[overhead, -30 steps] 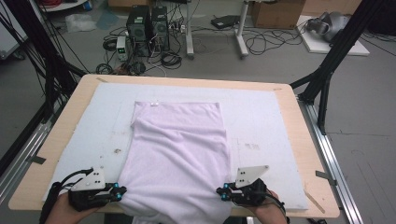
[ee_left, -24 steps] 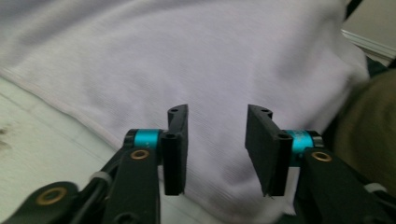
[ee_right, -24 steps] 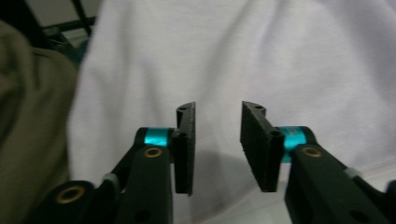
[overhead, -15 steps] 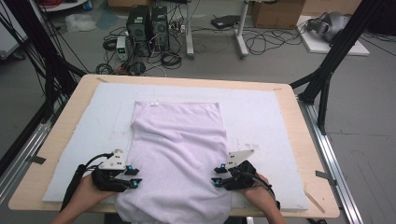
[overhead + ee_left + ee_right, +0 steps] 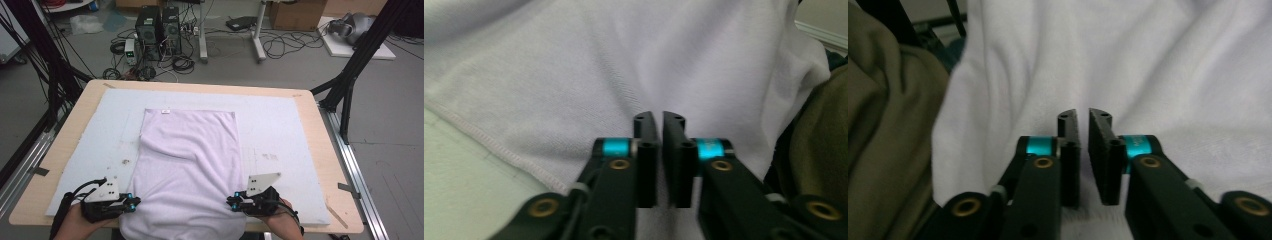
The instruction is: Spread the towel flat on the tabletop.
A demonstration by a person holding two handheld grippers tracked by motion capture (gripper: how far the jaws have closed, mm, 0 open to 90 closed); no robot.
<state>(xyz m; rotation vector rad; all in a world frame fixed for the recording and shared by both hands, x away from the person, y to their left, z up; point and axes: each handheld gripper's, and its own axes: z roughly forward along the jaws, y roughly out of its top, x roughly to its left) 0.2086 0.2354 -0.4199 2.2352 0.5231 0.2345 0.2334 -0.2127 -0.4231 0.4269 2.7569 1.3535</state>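
We see the pale lilac towel (image 5: 187,165) lying lengthwise on the worktop (image 5: 300,125), its near end spilling over the front edge between our hands. The left tool (image 5: 134,204) and right tool (image 5: 231,202) flank that end, each aimed inward. Both have just been closing, jaws nearly together, nothing pinched between them.

The white mat (image 5: 280,130) lay bare on both sides of the pale towel (image 5: 190,165), at nine and three o'clock, and in a strip beyond it at twelve, leaving open passage there. The towel covered the middle and hung over the table (image 5: 320,125) edge at six. At that near edge the left gripper (image 5: 131,204) and right gripper (image 5: 233,202) flanked the towel.
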